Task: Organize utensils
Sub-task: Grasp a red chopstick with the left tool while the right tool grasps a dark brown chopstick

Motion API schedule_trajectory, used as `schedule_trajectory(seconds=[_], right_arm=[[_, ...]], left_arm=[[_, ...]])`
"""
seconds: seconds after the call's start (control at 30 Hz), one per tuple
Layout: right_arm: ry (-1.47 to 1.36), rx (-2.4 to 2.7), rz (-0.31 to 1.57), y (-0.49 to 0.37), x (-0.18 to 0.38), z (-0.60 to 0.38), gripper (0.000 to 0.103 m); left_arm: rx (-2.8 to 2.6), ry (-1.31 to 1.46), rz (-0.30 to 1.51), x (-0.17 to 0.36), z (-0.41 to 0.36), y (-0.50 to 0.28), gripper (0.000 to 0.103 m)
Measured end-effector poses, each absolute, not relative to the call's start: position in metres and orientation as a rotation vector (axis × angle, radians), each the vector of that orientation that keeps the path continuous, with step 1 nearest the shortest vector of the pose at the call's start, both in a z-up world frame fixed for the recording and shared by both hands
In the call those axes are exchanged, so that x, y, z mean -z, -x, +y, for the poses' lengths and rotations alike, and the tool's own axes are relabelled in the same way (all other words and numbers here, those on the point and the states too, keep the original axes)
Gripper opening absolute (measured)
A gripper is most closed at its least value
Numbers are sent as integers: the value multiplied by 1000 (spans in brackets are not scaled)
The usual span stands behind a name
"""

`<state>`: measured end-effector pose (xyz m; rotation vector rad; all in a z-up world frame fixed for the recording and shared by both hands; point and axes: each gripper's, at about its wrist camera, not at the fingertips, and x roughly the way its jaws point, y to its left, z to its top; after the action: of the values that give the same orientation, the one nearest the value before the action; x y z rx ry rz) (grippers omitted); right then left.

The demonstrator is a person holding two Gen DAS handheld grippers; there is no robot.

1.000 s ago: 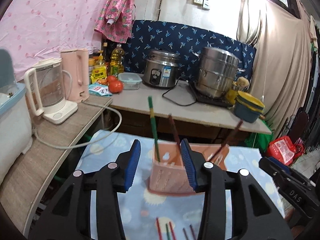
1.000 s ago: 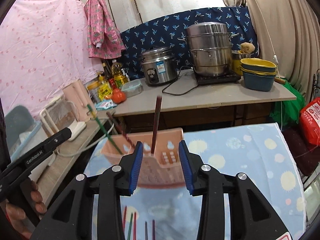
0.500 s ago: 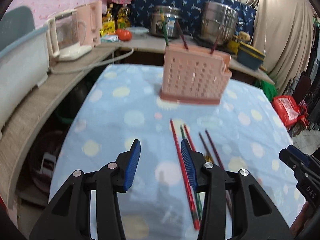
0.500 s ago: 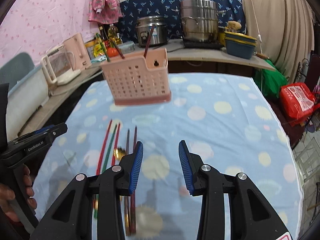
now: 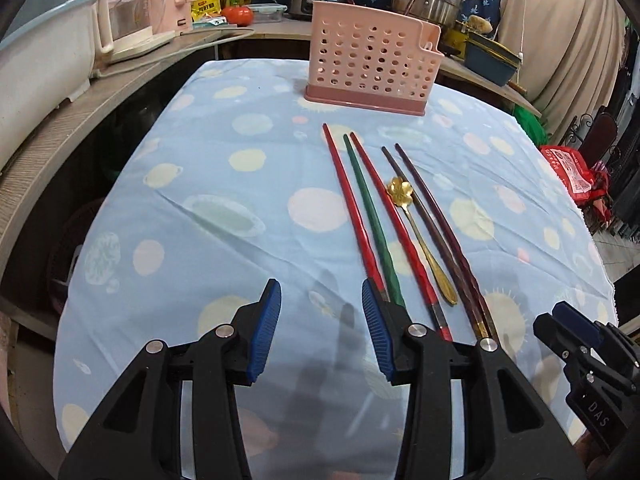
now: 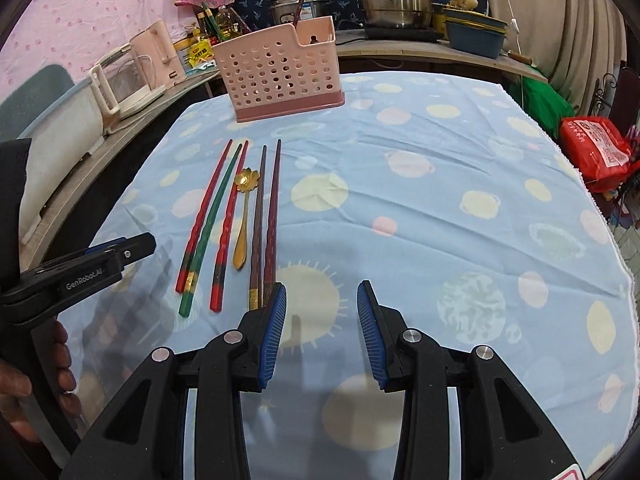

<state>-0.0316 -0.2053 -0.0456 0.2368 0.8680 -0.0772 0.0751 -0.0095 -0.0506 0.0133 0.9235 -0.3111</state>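
The left gripper (image 5: 322,312) is wide apart and holds nothing; it hangs over the near edge of the table (image 5: 224,184), and its right finger is just beside the near ends of the chopsticks. From left to right lie a red chopstick (image 5: 347,200), a green one (image 5: 370,216), another red one (image 5: 390,216), a gold spoon (image 5: 420,232) and two dark chopsticks (image 5: 434,220), all pointing to the pink holder (image 5: 368,68) at the far edge. The holder has some chopsticks standing in it. The right gripper (image 6: 322,316) is also wide apart and empty, just right of the dark pair. I judge the step is picking the next utensil. The next move needs closing on one thin stick alone.
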Motion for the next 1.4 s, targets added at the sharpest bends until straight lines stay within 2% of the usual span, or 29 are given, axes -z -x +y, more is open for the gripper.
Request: schedule_trajectory(seconds=[0.73, 1.03, 1.4], right_arm=[[-248, 55, 879, 27, 50, -202, 36], [-222, 24, 902, 17, 60, -188, 36], [-203, 8, 915, 6, 67, -183, 21]], left_arm=[[319, -54, 954, 69, -30, -84, 41], [284, -85, 947, 74, -20, -81, 36], [286, -87, 940, 74, -19, -81, 36]])
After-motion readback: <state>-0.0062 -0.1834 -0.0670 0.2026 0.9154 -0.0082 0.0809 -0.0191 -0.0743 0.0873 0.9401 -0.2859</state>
